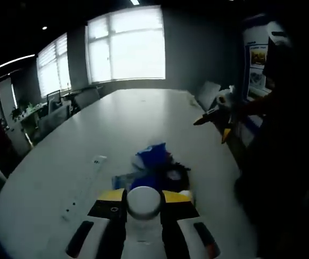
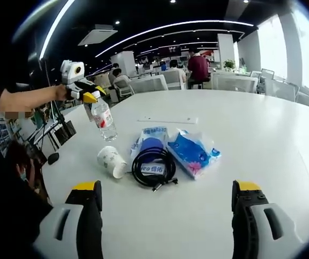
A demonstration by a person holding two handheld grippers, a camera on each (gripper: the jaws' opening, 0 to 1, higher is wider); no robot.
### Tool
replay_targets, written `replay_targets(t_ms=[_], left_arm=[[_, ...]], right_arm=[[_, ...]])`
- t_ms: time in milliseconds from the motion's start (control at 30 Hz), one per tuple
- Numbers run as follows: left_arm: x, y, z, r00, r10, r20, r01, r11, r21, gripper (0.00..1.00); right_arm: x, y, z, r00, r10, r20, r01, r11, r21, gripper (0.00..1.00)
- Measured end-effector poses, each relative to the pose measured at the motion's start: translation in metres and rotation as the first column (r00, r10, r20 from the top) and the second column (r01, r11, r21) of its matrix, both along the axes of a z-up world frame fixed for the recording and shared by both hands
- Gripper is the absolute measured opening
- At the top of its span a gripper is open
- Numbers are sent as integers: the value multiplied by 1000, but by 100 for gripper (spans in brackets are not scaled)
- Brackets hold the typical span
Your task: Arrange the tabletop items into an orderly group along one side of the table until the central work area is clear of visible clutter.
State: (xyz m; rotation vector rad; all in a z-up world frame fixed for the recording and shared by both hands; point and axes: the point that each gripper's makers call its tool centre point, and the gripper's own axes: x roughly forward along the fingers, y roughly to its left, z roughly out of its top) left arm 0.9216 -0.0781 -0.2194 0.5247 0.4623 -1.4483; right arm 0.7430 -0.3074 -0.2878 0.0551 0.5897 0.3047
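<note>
My left gripper [image 1: 143,196] is shut on a clear water bottle [image 2: 103,122], whose white top [image 1: 143,203] sits between the yellow-tipped jaws. In the right gripper view that left gripper [image 2: 87,93] holds the bottle upright by its neck near the table's left edge. Beside it lie a tipped paper cup [image 2: 113,161], a coiled black cable [image 2: 153,167], a white and blue packet [image 2: 148,139] and a blue tissue pack [image 2: 193,152]. The blue pack [image 1: 151,155] and cable [image 1: 174,174] lie just beyond the bottle. My right gripper [image 2: 165,188] stands open, short of the pile; it also shows as the right gripper [image 1: 218,114].
The items rest on a big white oval table [image 2: 262,140] with a flat white cover plate [image 2: 168,120] set in its middle. Office chairs [image 2: 149,83] line the far side, with people seated behind. A person's dark sleeve [image 1: 284,162] stands at the table's right edge.
</note>
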Motion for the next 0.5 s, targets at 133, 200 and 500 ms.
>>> replay_targets(t_ms=[133,200,500], left_arm=[[1,8,-11,999,-42,1,42,997,68,21],[1,12,-17,997,-74,3,74,990,117,20],[8,25,-34,989,-149,0,144,958,247,20]], right_arm=[[0,1,-2,1000,-4,-7,4,1000,-6,97],[1,1,-2,1000,-7,-10,7,1000,-6,97],[2,10,-6,1000,4,-22,-4,1000,-10,96]])
